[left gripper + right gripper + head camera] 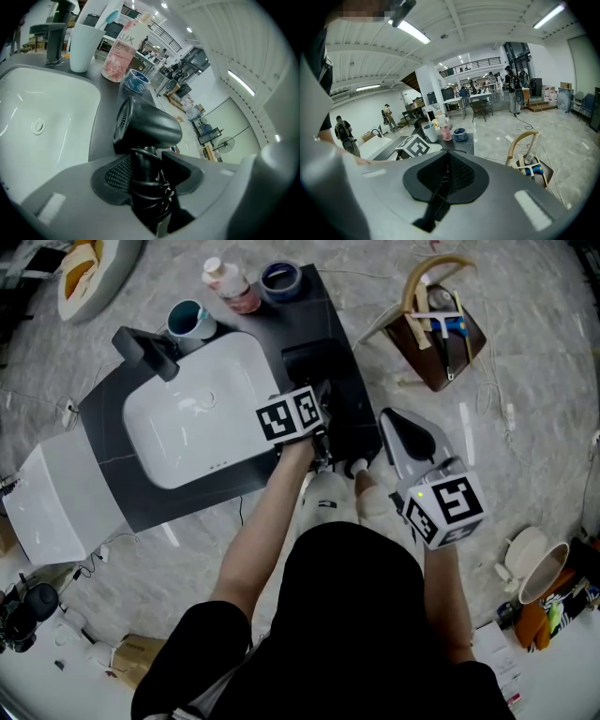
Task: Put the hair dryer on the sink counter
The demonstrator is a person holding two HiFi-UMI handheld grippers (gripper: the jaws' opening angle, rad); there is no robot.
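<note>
The left gripper (147, 165) pinches the cord-wrapped handle of the hair dryer (151, 127) between its pads. The dryer body sits above the dark sink counter (100, 129), just beside the white basin (42, 123); contact with the counter cannot be confirmed. The right gripper (446, 165) is pressed together, empty, clear of the counter.

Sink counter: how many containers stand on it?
3: a cup beside the faucet, a pink bottle right of it, and a blue round tin right of the bottle, in the head view. None appears hidden.
</note>
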